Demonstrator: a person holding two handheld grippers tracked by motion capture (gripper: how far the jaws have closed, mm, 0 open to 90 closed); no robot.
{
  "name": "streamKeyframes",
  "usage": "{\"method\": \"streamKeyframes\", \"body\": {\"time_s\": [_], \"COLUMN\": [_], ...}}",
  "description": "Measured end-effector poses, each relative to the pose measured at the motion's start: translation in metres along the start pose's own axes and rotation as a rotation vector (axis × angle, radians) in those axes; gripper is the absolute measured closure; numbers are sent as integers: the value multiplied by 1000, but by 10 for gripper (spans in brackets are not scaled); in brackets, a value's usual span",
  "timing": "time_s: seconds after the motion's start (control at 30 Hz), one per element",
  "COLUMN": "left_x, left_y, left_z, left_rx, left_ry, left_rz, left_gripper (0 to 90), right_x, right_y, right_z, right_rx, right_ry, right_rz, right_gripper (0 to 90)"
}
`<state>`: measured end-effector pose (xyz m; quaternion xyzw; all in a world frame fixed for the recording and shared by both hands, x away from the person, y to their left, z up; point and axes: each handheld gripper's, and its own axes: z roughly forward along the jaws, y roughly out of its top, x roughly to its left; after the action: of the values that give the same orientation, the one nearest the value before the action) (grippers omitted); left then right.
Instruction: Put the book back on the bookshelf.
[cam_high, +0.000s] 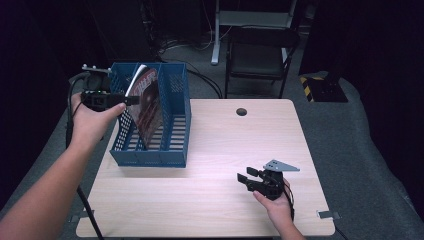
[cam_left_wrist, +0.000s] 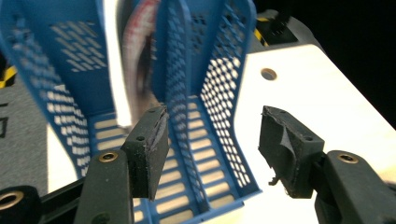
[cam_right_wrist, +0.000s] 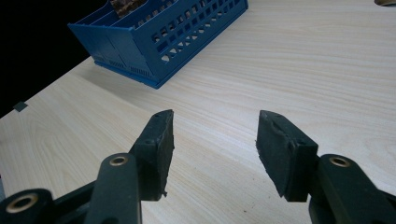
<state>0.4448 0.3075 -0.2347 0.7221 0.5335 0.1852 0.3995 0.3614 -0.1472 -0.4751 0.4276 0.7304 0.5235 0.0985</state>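
Currently, status of the work zone as I read it:

Work item: magazine (cam_high: 148, 107), standing on its lower edge inside the blue file rack (cam_high: 176, 150), leaning against a divider; top edge well above the rack walls.
Item location: far-left part of the table (cam_high: 215, 200); in the left gripper view the magazine (cam_left_wrist: 137, 60) sits in a slot left of the rack's (cam_left_wrist: 219, 93) middle divider.
Long axis: near upright, tilted slightly; cover faces run along the rack's slots.
Left tongs: my left gripper (cam_high: 131, 100) is at the magazine's upper left edge, raised off the table. In its own view (cam_left_wrist: 212, 140) the jaws stand partly apart with nothing between the pads; no grip.
Key relation: the magazine lies ahead of and just left of my left jaw line; the blue divider, not the magazine, lines up with the gap.
Judgement: to pinch the top edge, I would need to shift the jaws toward the magazine so that they straddle its thin side.
Right tongs: my right gripper (cam_high: 254, 181) rests low at the near-right of the table, well apart from the rack; jaws (cam_right_wrist: 215, 142) wide apart, holding nothing.
Nearer hand: left, clearly.
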Motion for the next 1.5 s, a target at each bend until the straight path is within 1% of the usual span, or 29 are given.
{"method": "streamKeyframes", "body": {"time_s": [0.07, 0.13, 0.17, 0.2, 0.23, 0.37, 0.43, 0.47, 0.5, 0.57, 0.6, 0.63, 0.67, 0.7, 0.73, 0.8, 0.87, 0.93, 0.97, 1.03, 1.07, 1.1, 1.13, 1.2, 1.23, 1.3, 1.4, 1.47, 1.5], "left_x": [-7, -14, -16, -19, -20, -30, -34, -36, -38, -42, -45, -47, -47, -52, -54, -59, -65, -70, -74, -80, -80, -82, -88, -94, -94, -100, -103, -104, -104], "left_y": [-3, -7, -9, -11, -13, -23, -27, -29, -31, -36, -38, -41, -41, -46, -49, -55, -62, -69, -73, -79, -79, -82, -87, -94, -94, -105, -116, -123, -127], "left_z": [0, 0, 0, 1, 1, 4, 5, 7, 9, 14, 17, 19, 19, 24, 26, 31, 36, 43, 47, 53, 53, 55, 60, 67, 67, 75, 82, 87, 89], "left_rx": [1, 4, 2, 3, 6, 8, 20, 14, 14, 27, 30, 35, 35, 46, 54, 58, 57, 71, 74, 89, 89, 105, 107, 106, 106, 135, 143, 160, 161], "left_ry": [-17, -34, -47, -52, -57, -93, -117, -130, -136, -157, -162, -167, -167, -181, -185, -199, -221, -241, -249, -269, -269, -281, -292, -281, -281, -294, -298, -307, -306], "left_rz": [27, 38, 42, 53, 74, 84, 90, 86, 94, 95, 97, 109, 109, 120, 135, 147, 144, 157, 152, 163, 163, 182, 186, 203, 203, 232, 243, 253, 259], "left_gripper": [425, 425, 425, 425, 425, 425, 425, 425, 425, 425, 425, 425, 425, 425, 425, 425, 425, 425, 425, 425, 425, 425, 425, 425, 425, 420, 417, 414, 414], "right_x": [1, 1, 0, 0, 0, 0, 0, 0, 0, 0, 0, 0, 1, 1, 1, 0, 0, 0, 0, 0, 0, 0, 1, 0, 0, 0, 0, 0, 0], "right_y": [0, 0, 0, 0, 0, 0, 0, 0, 0, 0, 0, 0, 0, -1, -1, 0, 0, 0, 0, 0, 0, 0, 0, 0, 0, 0, 0, 0, 0], "right_z": [0, 0, 1, 1, 1, 0, 0, 0, 0, 1, 1, 1, 1, 1, 1, 0, 0, 0, 0, 1, 0, 0, 0, -1, -1, -1, -1, -1, -1], "right_rx": [2, 3, 1, 3, 3, 0, 0, 0, 0, 4, 3, 3, 2, 2, 2, 1, 3, 5, 6, 4, 4, 4, 3, -1, -2, -1, -1, -1, 0], "right_ry": [0, -2, 1, 0, -1, 0, -2, -2, -3, -4, -5, -5, -5, -6, -5, -5, -2, -3, -7, -6, -6, -8, -8, -4, -4, -5, -3, -5, -5], "right_rz": [6, 8, 0, 0, 0, 2, 3, 2, 3, 2, 0, -1, -1, 3, 1, -1, 1, 1, -1, 1, 0, -3, -3, -4, -5, -5, -7, -8, -8], "right_gripper": [461, 461, 461, 461, 461, 461, 461, 461, 461, 461, 461, 461, 461, 461, 461, 461, 461, 461, 461, 461, 461, 461, 461, 461, 461, 461, 461, 461, 460]}}
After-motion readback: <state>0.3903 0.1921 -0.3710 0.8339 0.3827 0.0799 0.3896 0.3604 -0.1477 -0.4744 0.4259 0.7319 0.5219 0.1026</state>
